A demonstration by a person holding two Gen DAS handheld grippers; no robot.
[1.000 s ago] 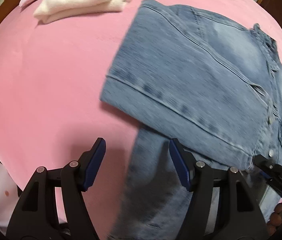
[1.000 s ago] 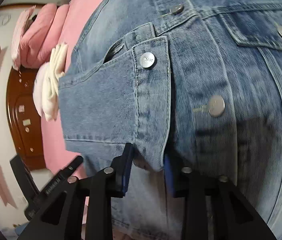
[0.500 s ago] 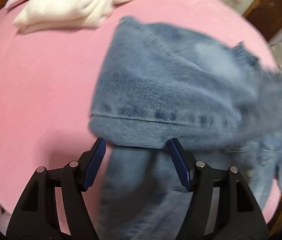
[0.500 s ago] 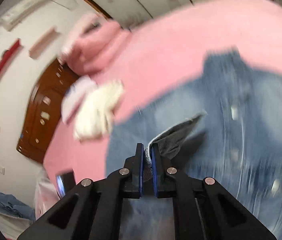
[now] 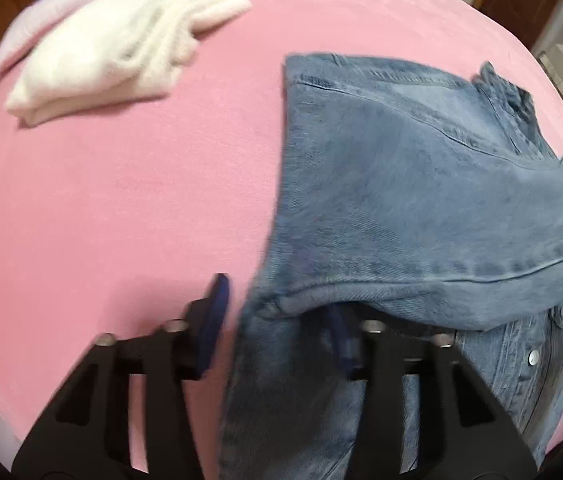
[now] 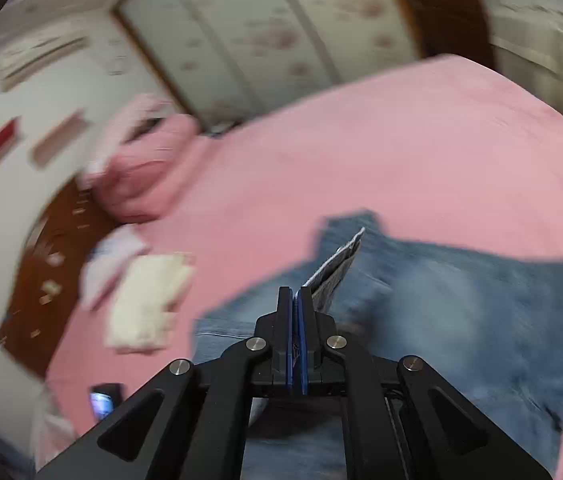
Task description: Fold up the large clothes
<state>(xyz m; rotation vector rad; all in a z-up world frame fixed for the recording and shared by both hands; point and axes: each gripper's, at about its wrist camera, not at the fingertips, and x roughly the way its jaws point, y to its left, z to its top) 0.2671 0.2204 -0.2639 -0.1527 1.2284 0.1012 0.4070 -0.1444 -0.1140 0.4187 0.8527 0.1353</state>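
A light blue denim jacket (image 5: 421, 200) lies partly folded on the pink bed (image 5: 121, 220). My left gripper (image 5: 277, 312) is open; its left pad (image 5: 213, 320) is over the sheet and the jacket's folded sleeve edge hangs between the jaws, hiding most of the right pad. My right gripper (image 6: 294, 304) is shut on a raised edge of the jacket (image 6: 337, 272), held above the rest of the jacket (image 6: 461, 312).
A folded white knit garment (image 5: 121, 52) lies at the far left of the bed, also blurred in the right wrist view (image 6: 145, 300). Pink pillows (image 6: 141, 172) and a wooden headboard (image 6: 49, 272) stand beyond. A patterned wardrobe (image 6: 261, 32) is behind the bed.
My right gripper closed on the jacket's edge and lifted it up and back. The fold swung over toward my left gripper, which stayed open and shifted slightly left.
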